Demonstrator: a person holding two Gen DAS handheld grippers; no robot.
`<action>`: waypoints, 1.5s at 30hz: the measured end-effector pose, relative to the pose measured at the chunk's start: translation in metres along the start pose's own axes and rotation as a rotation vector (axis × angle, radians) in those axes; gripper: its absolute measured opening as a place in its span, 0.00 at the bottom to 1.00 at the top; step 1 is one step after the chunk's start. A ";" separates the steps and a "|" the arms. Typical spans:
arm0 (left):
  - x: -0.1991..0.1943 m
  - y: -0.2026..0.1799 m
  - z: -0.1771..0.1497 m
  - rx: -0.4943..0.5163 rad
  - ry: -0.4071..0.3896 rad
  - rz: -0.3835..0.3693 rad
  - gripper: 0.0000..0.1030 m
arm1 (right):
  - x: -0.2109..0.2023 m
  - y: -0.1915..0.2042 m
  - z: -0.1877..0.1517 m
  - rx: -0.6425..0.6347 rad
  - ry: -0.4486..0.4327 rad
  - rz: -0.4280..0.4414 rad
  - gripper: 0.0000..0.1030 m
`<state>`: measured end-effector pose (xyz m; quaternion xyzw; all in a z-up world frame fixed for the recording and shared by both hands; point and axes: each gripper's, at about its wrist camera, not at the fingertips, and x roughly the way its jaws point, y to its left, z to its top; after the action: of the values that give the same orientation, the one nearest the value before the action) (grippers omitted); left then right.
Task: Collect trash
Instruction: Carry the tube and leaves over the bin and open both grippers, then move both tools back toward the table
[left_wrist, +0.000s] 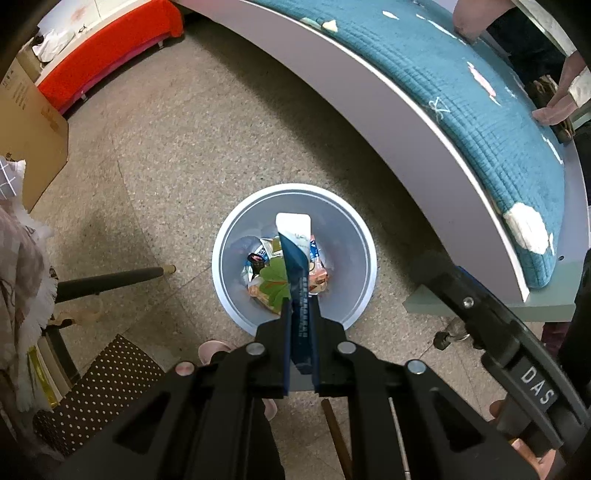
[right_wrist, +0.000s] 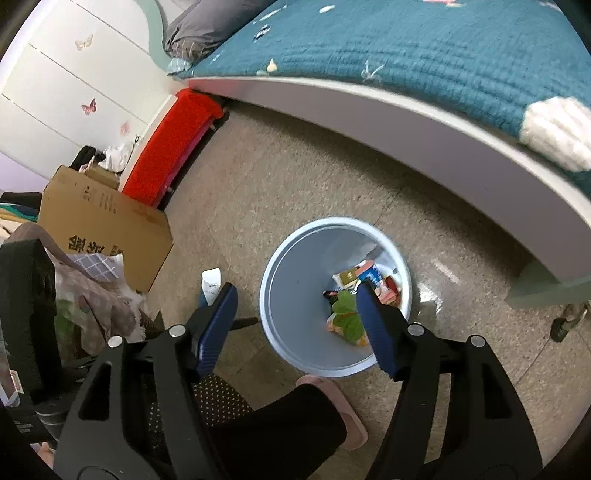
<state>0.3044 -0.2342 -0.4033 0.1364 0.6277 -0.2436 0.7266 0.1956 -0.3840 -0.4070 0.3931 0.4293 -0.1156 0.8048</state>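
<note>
- Left wrist view: the left claw (left_wrist: 300, 314), pointing steeply down, pinches a flat blue-and-white plastic tube (left_wrist: 295, 254) by its lower end, its white crimped end hanging over the mouth of the round pale-blue plastic bin (left_wrist: 236, 221) on the speckled floor (left_wrist: 177, 155). The tube looks light, soft and slick, best held across its flat faces.
- The bin already holds crumpled snack wrappers (left_wrist: 317, 275) and a green leaf-shaped scrap (left_wrist: 275, 280).
- Right wrist view: the right claw (right_wrist: 295, 299) hangs spread and empty above the bin's near rim; the tube's white end shows beyond its left finger, beside the brown cardboard box (right_wrist: 107, 221).
</note>
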 end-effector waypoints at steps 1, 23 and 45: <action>-0.002 -0.002 0.001 0.003 -0.004 -0.002 0.09 | -0.003 0.001 0.000 -0.007 -0.012 -0.007 0.65; -0.094 -0.001 -0.017 -0.031 -0.183 0.028 0.62 | -0.078 0.026 -0.003 -0.030 -0.131 0.072 0.66; -0.373 0.095 -0.129 -0.129 -0.663 0.158 0.76 | -0.234 0.264 -0.040 -0.461 -0.263 0.396 0.71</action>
<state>0.2105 -0.0208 -0.0713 0.0518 0.3591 -0.1772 0.9149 0.1683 -0.2143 -0.0958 0.2580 0.2522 0.0935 0.9280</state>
